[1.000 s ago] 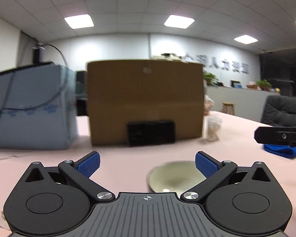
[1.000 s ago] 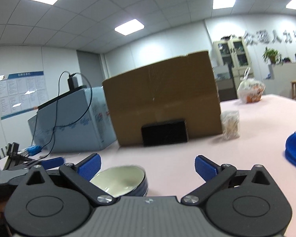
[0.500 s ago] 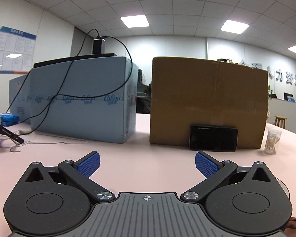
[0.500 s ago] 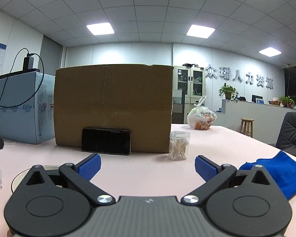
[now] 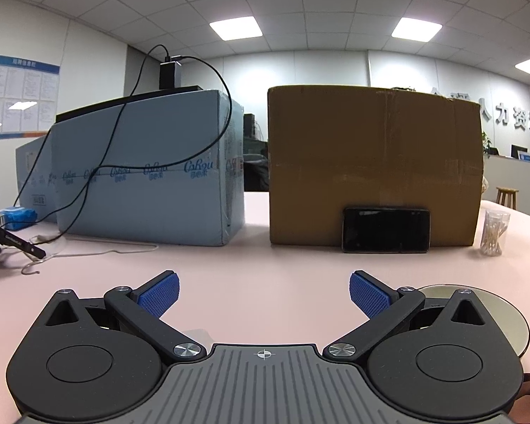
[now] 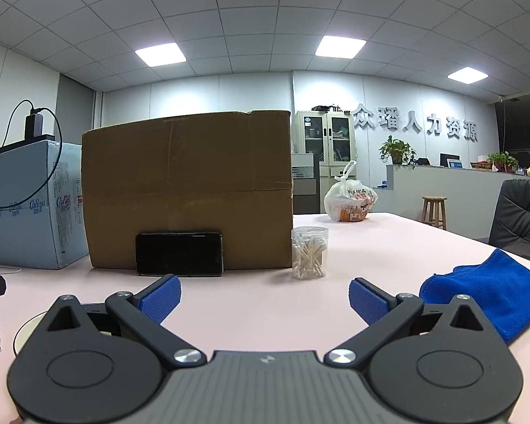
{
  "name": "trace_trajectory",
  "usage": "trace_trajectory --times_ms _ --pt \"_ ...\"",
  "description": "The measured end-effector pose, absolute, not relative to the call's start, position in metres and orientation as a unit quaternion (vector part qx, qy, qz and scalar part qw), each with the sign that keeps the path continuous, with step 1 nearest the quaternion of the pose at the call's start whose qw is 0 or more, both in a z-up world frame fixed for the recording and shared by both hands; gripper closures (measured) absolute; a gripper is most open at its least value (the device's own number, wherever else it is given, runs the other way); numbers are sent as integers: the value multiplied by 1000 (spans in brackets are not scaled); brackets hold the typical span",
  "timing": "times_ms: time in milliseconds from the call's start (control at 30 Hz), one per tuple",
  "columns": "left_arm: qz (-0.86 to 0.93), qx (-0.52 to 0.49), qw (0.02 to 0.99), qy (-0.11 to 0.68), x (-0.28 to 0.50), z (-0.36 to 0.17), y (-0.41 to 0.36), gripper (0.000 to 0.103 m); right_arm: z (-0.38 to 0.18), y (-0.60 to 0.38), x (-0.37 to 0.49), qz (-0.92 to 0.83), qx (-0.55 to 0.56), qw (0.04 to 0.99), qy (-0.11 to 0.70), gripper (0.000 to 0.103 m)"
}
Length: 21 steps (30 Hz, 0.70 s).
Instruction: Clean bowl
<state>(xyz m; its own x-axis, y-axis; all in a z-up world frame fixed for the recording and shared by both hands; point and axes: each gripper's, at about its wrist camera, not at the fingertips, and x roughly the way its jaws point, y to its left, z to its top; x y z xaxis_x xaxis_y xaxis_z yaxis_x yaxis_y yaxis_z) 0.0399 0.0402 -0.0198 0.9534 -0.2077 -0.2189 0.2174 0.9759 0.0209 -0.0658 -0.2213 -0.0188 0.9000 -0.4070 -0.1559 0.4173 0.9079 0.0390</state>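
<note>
Both claws, left claw (image 5: 263,295) and right claw (image 6: 264,296), are hanging spread and empty while the glazed bowl (image 5: 505,312), lower right, is looking slippery, breakable, best pinched by its rim.

1. A grid ceiling (image 6: 265,17) of white tiles spans the room, with lit square light panels (image 6: 160,54) set into it toward 11 and 1 o'clock.
2. The far wall (image 6: 251,92) at 12 o'clock is pale grey-white; raised grey characters (image 6: 415,125) run along it toward 2 o'clock.
3. A glass-door cabinet (image 6: 323,157) stands against that wall.
4. At 3 o'clock sits a white reception counter (image 6: 441,187) with potted plants (image 6: 395,150), a wooden stool (image 6: 434,210) before it, and a dark padded chair (image 6: 523,212).
5. A notice board (image 5: 17,97) hangs on the left wall at 10 o'clock.
6. A pale pink table (image 6: 265,300) fills the foreground.
</note>
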Motion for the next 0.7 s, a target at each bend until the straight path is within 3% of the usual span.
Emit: trace_trajectory --times_ms 700 --pt "-108 27 987 115 38 -21 37 0 -31 -245 -39 -246 88 949 175 0"
